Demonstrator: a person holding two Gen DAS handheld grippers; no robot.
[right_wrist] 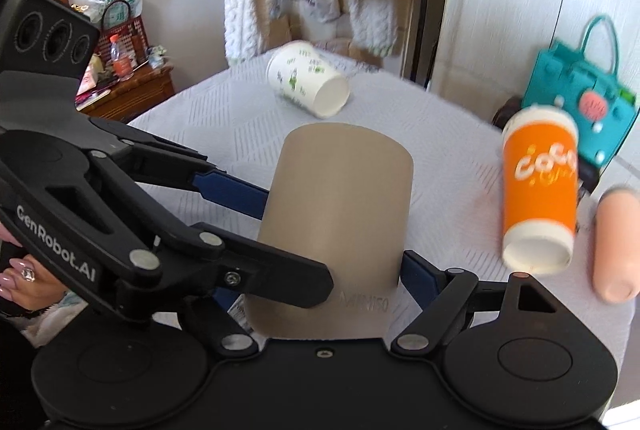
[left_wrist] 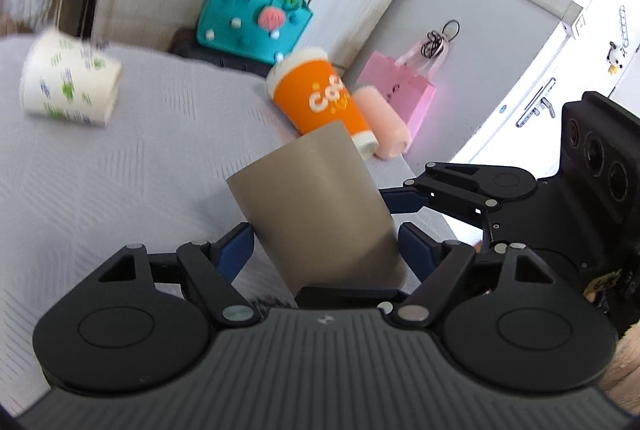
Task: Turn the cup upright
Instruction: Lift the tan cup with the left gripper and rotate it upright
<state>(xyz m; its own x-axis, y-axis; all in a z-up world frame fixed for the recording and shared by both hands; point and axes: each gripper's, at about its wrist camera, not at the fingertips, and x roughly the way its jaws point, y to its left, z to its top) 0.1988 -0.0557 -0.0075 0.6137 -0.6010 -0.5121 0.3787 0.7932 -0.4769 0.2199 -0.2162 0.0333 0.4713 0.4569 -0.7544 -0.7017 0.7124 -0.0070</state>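
A tan cup is held between both grippers above the grey tablecloth. My left gripper is shut on its lower part, with blue pads on both sides. In the right wrist view the same tan cup fills the middle, and my right gripper is shut on it near its "MINISO" marking. The left gripper's fingers reach in from the left and touch the cup's side. The right gripper's fingers show at the cup's right in the left wrist view.
A white paper cup with green print, an orange cup and a pink cup lie on their sides on the cloth. A teal handbag and a pink gift bag stand beyond the table's far edge.
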